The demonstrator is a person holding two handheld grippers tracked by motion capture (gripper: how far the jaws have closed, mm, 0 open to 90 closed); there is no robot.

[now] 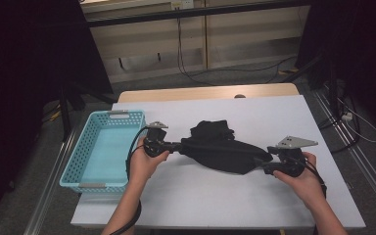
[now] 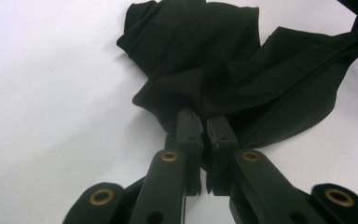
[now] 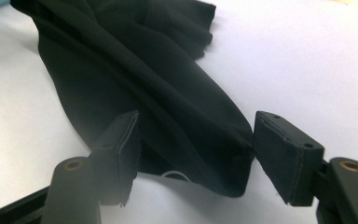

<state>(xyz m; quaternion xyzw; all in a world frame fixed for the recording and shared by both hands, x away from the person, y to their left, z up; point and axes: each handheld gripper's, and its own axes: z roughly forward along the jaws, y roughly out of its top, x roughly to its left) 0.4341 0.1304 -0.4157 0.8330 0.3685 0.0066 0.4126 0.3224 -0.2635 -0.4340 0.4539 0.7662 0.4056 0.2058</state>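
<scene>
A blue perforated basket (image 1: 98,149) stands on the white table (image 1: 225,196) just to the outer left of the left gripper (image 1: 176,146). The person's left hand (image 1: 144,164) holds this gripper level, jaws pointing to the right across the table. In the left gripper view its jaws are clamped nearly together on a gathered edge of the black cloth (image 2: 242,79), which fans out ahead of the fingertips and lies on the table surface.

The black cloth (image 1: 220,146) spans the space between the two grippers. A bunched portion lies just beyond the line joining them; the rest runs as a flattened band toward the right gripper (image 1: 267,164).

The right hand (image 1: 301,178) holds the right gripper level, jaws pointing left toward the left gripper. In the right gripper view the jaws stand well apart. The end of the black cloth (image 3: 168,116) lies between them, its folded corner resting against the right-hand pad (image 3: 284,154), while the left-hand pad (image 3: 123,149) does not press on it. No grip is applied on this side.
</scene>
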